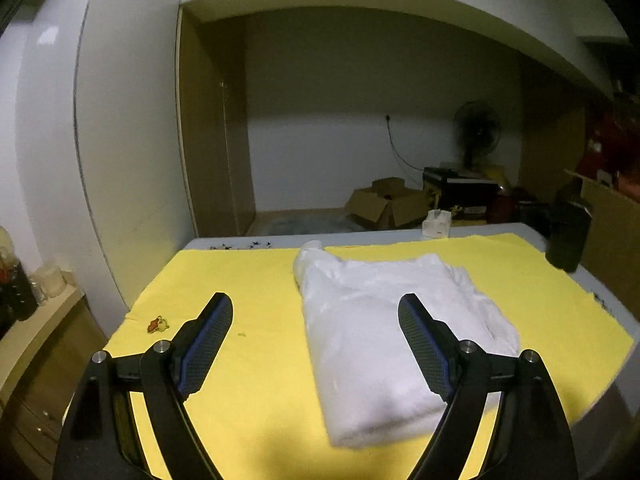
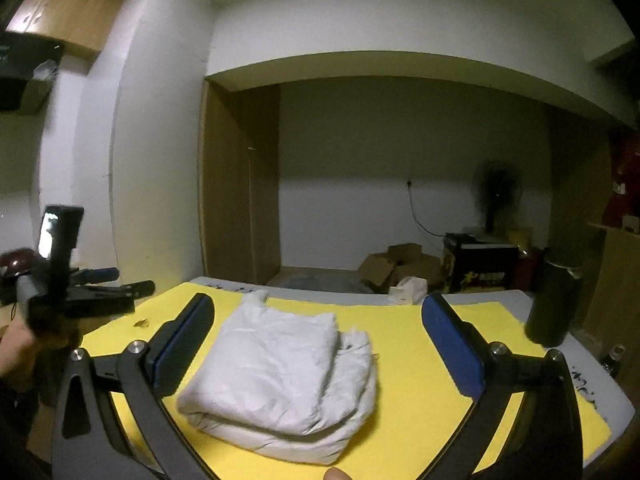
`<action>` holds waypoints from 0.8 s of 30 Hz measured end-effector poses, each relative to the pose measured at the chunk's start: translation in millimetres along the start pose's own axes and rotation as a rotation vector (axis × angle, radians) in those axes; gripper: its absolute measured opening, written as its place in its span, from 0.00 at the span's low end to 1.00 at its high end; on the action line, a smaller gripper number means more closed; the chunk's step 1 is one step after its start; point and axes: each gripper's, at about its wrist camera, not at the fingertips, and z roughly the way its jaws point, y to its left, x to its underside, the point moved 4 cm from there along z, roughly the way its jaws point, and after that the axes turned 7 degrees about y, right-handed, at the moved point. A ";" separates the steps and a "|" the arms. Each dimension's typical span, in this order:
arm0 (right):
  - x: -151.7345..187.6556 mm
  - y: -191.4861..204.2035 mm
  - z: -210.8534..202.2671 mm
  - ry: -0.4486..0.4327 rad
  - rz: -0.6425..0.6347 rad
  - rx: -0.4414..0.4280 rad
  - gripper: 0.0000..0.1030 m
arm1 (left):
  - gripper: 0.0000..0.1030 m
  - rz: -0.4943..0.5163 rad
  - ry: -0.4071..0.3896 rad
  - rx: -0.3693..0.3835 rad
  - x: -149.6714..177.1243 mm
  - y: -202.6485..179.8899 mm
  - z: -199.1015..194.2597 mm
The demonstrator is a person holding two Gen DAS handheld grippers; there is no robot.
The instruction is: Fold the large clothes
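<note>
Left gripper [image 1: 316, 308]: black arms with blue-padded fingers, jaws spread wide, nothing between the pads; held above the near part of the tabletop.
Right gripper [image 2: 318, 308]: same build, jaws at full spread, empty, raised above the cloth.
Task item: folded white garment [image 1: 384, 332], a thick rectangular bundle lying flat on the yellow cloth [image 1: 248, 280]; in the right wrist view it [image 2: 288, 372] sits mid-cloth with layered edges facing right.
Support: grey tabletop [image 1: 616, 300] covered almost fully by the yellow cloth; a bare grey strip shows at the far and right edges.
Nearby items: dark cylindrical bottle [image 1: 568, 232] upright at the far right corner; small white box [image 1: 438, 224] at the far edge; small orange patch [image 1: 158, 325] on the cloth's left part, well apart from the garment.
Obstructions: none between either gripper and the garment.
Right wrist view only: the left gripper [image 2: 108, 280] seen from the side at the left edge, carried by a hand [image 2: 16, 344]; a fingertip [image 2: 338, 474] at the bottom edge.
Left wrist view only: wooden side cabinet [image 1: 44, 344] left of the tabletop, with jars on top.
Background: cardboard boxes [image 1: 384, 204] and a standing fan [image 1: 476, 128] on the floor beyond.
Open room: bare yellow cloth on both sides of the garment, wider on the left.
</note>
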 end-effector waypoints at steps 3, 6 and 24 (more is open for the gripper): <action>26.5 16.9 1.4 0.048 0.043 -0.037 1.00 | 0.83 -0.039 -0.009 -0.024 26.3 -12.0 -17.6; 47.2 30.4 -4.0 0.090 0.037 -0.007 1.00 | 0.83 -0.117 0.068 -0.034 58.4 -15.0 -16.0; 83.5 51.7 -17.9 0.305 0.029 0.003 1.00 | 0.83 -0.120 0.199 -0.148 103.1 -20.5 -12.7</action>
